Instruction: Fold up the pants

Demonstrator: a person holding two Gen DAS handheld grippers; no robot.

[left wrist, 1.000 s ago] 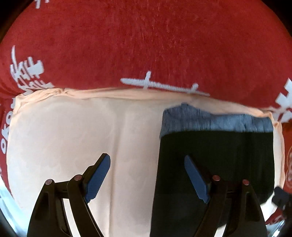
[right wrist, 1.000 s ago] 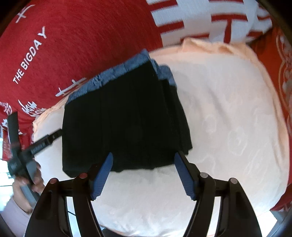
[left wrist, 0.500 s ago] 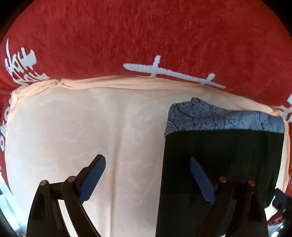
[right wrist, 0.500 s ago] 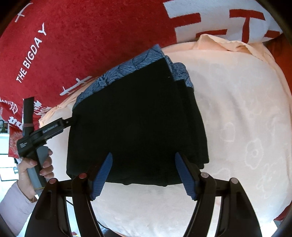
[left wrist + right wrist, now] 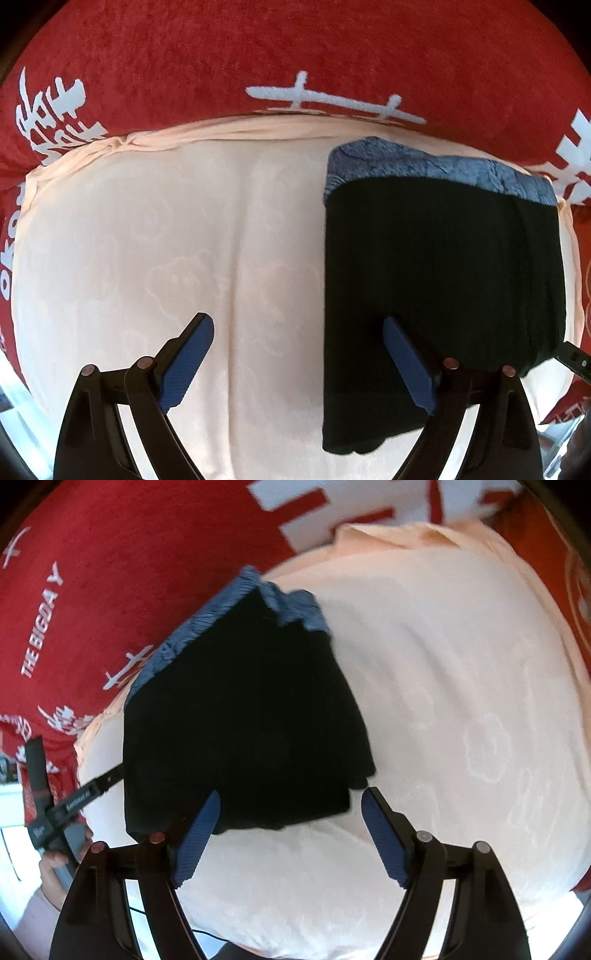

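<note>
The black pants (image 5: pixel 436 266) with a blue-grey patterned waistband (image 5: pixel 436 168) lie folded into a compact rectangle on a pale peach cloth (image 5: pixel 147 240). In the right wrist view the pants (image 5: pixel 240 731) fill the middle left. My left gripper (image 5: pixel 297 363) is open and empty, straddling the pants' left edge. My right gripper (image 5: pixel 290 840) is open and empty, just before the pants' near edge. The left gripper's body (image 5: pixel 70 805) shows at the pants' left side in the right wrist view.
A red blanket (image 5: pixel 295 55) with white lettering lies beyond the peach cloth and around it (image 5: pixel 110 572). The peach cloth (image 5: pixel 461 701) extends wide to the right of the pants. A hand (image 5: pixel 55 864) holds the left tool.
Both grippers have stayed open and empty. The right gripper has moved closer to the pants' near edge. The left view has shifted slightly, with the pants lying still.
</note>
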